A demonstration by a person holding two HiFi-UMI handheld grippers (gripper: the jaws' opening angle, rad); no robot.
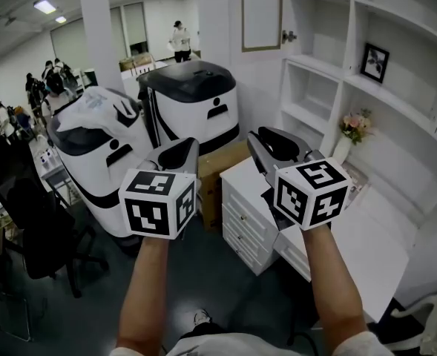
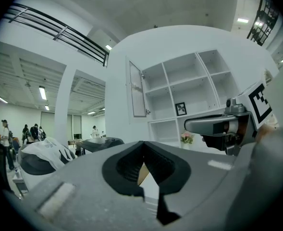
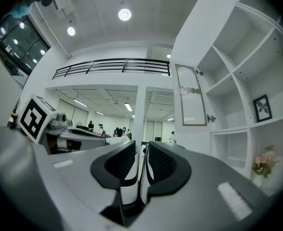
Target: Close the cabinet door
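Along the right of the head view stood a tall white open-fronted shelving unit (image 1: 426, 87), its far side and top cut off by the picture's edge. Left of it sat two bulky white-and-black rounded machines (image 1: 192, 106), side by side, the nearer one partly covered by the left gripper (image 2: 142, 148). A low white drawer unit (image 1: 240, 213) stood below the shelves, with a brown cardboard box (image 1: 217, 170) just beside it, its full shape not visible.

The white-framed, glass-panelled cabinet door (image 1: 261, 12) hung swung open at the shelving's upper left corner, face toward the camera, with its top edge cut off. It was above both grippers and well apart from them.

The left gripper was held level, its black jaws meeting at the tips with nothing between them. The right gripper (image 3: 141, 150) was level beside it, its jaws a narrow slit apart and nothing gripped. In the head view neither gripper's jaw gap could be judged.

A small black-framed picture (image 1: 375, 62) leaned on a shelf, its subject too small to make out. Pink flowers in a white vase (image 1: 354, 128) stood one shelf lower. A small metal knob (image 1: 288, 35) showed at the door's right edge. Several people (image 1: 179, 41) in the background were too distant to detail.
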